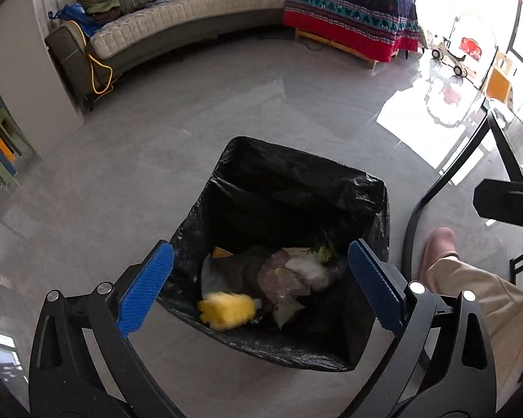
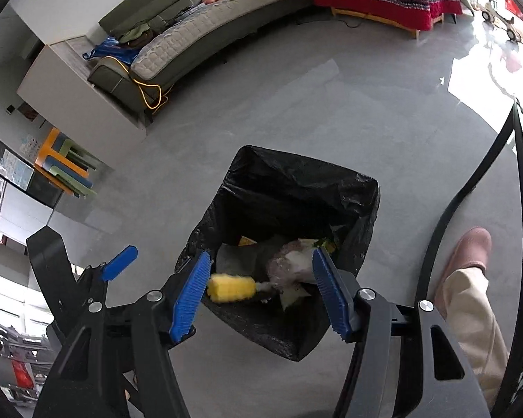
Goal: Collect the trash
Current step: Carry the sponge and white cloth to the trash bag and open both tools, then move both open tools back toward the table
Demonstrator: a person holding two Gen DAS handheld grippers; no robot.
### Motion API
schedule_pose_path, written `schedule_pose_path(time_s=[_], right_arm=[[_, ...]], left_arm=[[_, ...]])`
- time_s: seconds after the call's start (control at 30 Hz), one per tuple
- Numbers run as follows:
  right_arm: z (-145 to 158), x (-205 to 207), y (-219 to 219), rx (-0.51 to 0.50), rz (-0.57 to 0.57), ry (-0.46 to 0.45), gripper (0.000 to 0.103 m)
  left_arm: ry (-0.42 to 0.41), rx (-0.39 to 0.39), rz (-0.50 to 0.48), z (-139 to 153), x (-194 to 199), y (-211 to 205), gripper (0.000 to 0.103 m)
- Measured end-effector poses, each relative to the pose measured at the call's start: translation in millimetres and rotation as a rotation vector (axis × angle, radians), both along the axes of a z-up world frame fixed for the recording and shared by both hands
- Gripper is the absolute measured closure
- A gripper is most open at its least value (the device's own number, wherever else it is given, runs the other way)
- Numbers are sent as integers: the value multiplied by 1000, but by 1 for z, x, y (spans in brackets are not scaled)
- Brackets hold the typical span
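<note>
A bin lined with a black bag [image 1: 296, 188] stands on the grey floor, and shows in the right wrist view [image 2: 296, 181] too. Inside lie a yellow corn cob [image 1: 226, 310] [image 2: 230, 288], crumpled plastic wrap [image 1: 282, 275] [image 2: 285, 264] and paper scraps. My left gripper [image 1: 261, 285] hangs open above the bin mouth, empty. My right gripper [image 2: 261, 291] is also open and empty over the bin. The corn cob looks blurred in the left wrist view. The left gripper's blue finger [image 2: 120, 263] shows at the left of the right wrist view.
A curved grey sofa [image 1: 177, 31] and a bed with a red patterned blanket [image 1: 352, 14] line the far wall. The person's leg and pink slipper [image 1: 439, 244] stand right of the bin beside a black chair frame [image 1: 435, 188]. Coloured stools [image 2: 66, 167] sit at the left.
</note>
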State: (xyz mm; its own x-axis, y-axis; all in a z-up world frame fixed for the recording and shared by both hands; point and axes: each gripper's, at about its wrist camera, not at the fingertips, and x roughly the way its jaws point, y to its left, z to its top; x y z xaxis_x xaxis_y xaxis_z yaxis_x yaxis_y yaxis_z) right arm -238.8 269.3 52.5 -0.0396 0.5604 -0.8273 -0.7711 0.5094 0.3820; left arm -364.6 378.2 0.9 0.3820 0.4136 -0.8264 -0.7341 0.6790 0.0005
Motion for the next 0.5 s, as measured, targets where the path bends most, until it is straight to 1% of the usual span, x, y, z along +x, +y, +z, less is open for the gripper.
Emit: schedule_pose_path(time_s=[0.23, 0.5], right_arm=[[2, 2, -20, 28, -16, 26, 41], [11, 19, -67, 69, -85, 33, 40]], left_arm=[[-7, 16, -50, 5, 13, -7, 6], [-8, 42, -164, 18, 45, -44, 6]])
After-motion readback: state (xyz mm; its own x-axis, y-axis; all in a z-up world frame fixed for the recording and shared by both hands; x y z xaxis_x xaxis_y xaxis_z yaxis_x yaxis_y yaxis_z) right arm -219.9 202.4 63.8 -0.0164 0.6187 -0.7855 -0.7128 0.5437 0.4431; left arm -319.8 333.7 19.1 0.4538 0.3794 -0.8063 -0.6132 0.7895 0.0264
